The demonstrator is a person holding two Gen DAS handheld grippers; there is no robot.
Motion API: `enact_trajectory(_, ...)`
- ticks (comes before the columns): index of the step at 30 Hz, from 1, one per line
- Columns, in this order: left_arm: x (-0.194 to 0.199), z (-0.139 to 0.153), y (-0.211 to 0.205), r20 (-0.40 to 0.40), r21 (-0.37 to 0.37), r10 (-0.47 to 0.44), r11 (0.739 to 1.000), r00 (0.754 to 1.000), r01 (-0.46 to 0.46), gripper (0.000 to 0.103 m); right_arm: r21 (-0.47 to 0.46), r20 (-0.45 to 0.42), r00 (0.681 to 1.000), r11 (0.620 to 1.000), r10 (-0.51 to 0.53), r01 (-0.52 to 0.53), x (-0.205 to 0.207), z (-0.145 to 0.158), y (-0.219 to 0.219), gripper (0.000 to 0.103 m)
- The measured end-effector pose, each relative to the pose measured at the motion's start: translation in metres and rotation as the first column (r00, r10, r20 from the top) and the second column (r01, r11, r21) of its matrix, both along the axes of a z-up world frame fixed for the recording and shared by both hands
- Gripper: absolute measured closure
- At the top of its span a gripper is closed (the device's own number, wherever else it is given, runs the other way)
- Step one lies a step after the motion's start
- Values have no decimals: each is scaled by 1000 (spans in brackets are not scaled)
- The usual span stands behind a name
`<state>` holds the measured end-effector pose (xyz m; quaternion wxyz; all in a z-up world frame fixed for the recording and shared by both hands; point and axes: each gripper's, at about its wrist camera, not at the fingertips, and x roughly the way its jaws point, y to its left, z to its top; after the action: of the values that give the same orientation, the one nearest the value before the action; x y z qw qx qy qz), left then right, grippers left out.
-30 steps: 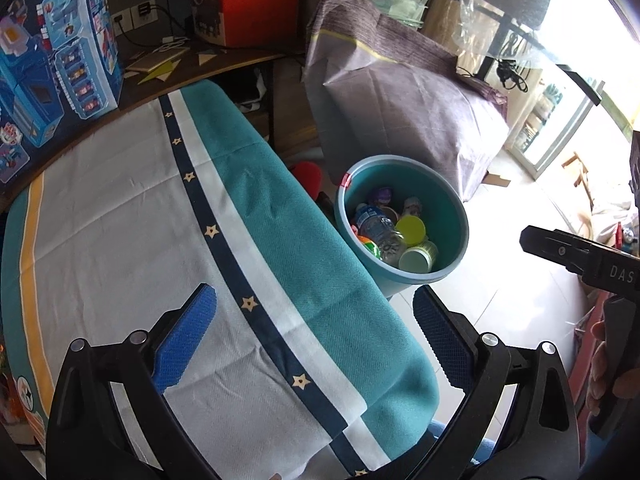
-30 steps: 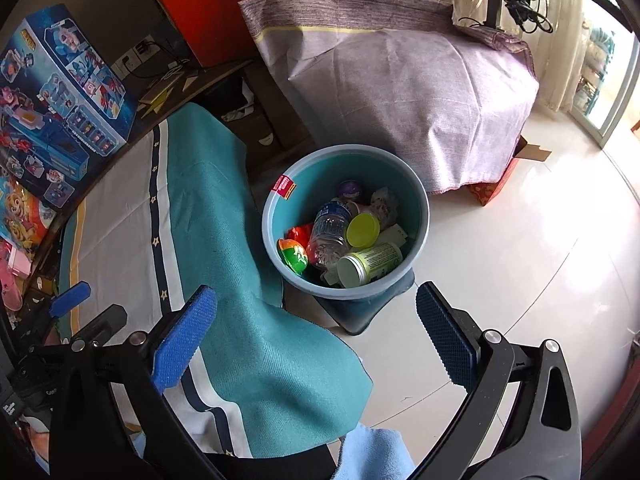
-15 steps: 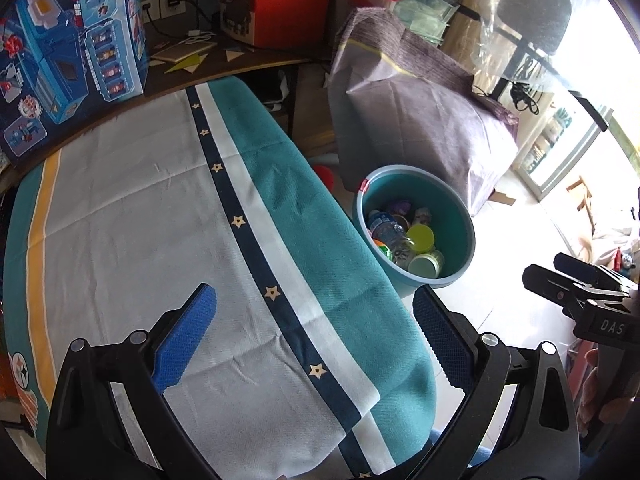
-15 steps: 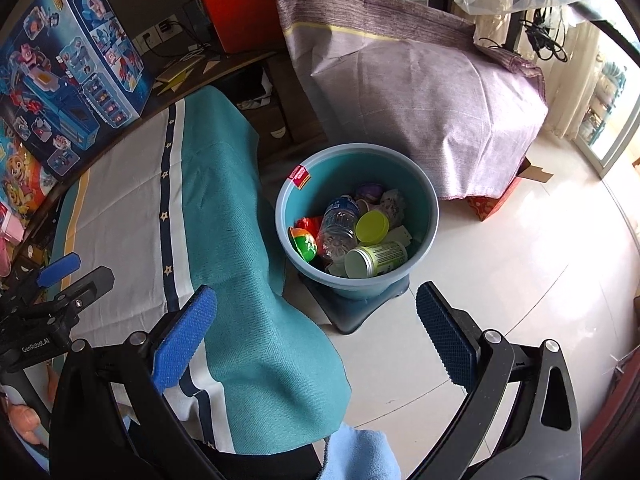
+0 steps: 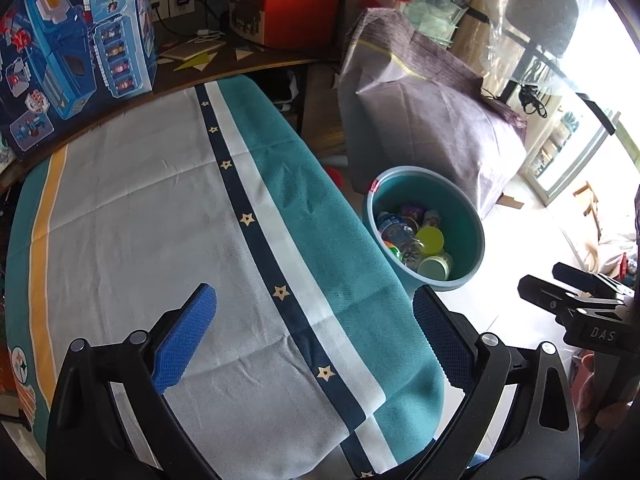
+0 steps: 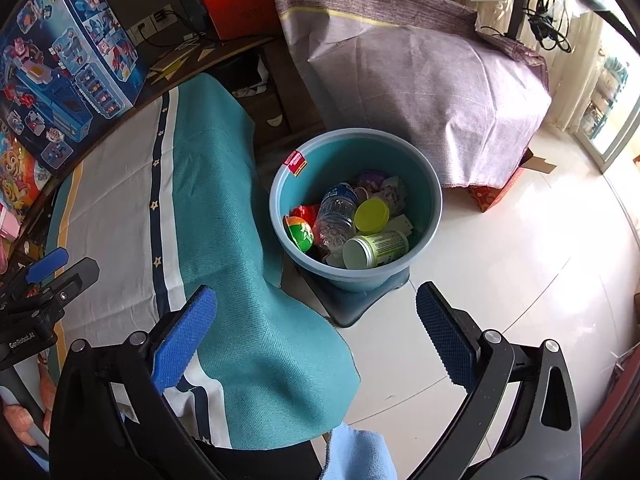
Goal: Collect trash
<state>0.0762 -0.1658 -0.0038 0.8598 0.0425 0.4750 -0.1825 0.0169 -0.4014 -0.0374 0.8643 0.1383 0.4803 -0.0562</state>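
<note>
Beside the cloth-covered surface (image 5: 132, 208), the trash (image 6: 352, 220) lies in the blue bucket (image 6: 434, 204) on the floor. Both the left gripper (image 5: 312, 340) and right gripper (image 6: 316, 328) hang spread and empty, the right nearer, the bucket ahead of its fingers (image 6: 448, 340).

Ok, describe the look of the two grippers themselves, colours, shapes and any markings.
Both are black, with curved forked frames and silver bolts. The left gripper has long fingers faced with blue, dotted-texture pads; seen from the right camera, its body reads "GenRobot.AI" in white. The right gripper has the same blue-padded fingers; from the left camera, "DAS" shows on it. No cables visible.
</note>
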Motion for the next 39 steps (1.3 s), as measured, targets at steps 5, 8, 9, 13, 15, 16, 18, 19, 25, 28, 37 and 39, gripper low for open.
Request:
enact_trajectory(5, 2, -4, 2, -10, -1, 3, 1000, 1000, -3, 4, 6, -8, 1000, 1000, 3, -3, 3, -4, 2, 7)
enact_trajectory(8, 3, -7, 2, -13, -5, -4, 1000, 1000, 4, 4, 10, -6, 1000, 1000, 1, -1, 4, -4, 2, 7)
enact_trajectory(9, 3, -8, 2, -15, -12, -10, 1000, 1000, 9, 4, 9, -6, 1000, 1000, 1, -1, 5, -4, 2, 7)
enact_trajectory(13, 0, -8, 0, 2, 0, -18, 1000, 1000, 18, 4, 6, -7, 1000, 1000, -4, 4, 5, -4, 1, 7)
enact_trajectory(15, -1, -9, -1, -1, -9, -26, 1000, 1000, 26, 4, 2, -8, 1000, 1000, -8, 8, 5, -5, 0, 7)
enact_trajectory(16, 0, -10, -1, -3, -13, -30, 999, 1000, 29, 4, -2, -11, 1000, 1000, -9, 9, 5, -6, 0, 7)
enact_trajectory(18, -1, -10, -1, 5, -2, -28, 1000, 1000, 28, 4, -3, -14, 1000, 1000, -8, 8, 6, -7, 0, 7)
enact_trajectory(19, -1, -10, -2, 11, 6, -28, 1000, 1000, 28, 4, -4, -14, 1000, 1000, -9, 9, 6, -8, 0, 7)
enact_trajectory(25, -3, -12, -3, 11, 25, -34, 999, 999, 34, 4, -7, -20, 1000, 1000, -10, 10, 7, -11, 0, 7)
enact_trajectory(28, -2, -13, -3, 8, 31, -34, 999, 999, 34, 4, -8, -24, 1000, 1000, -9, 9, 8, -12, 0, 7)
enact_trajectory(37, 1, -16, -2, -3, 48, -25, 999, 1000, 25, 4, -7, -35, 999, 1000, -8, 7, 12, -16, 0, 7)
enact_trajectory(39, 1, -18, -2, -7, 50, -26, 998, 1000, 26, 4, -8, -38, 999, 1000, -6, 6, 13, -16, 1, 7)
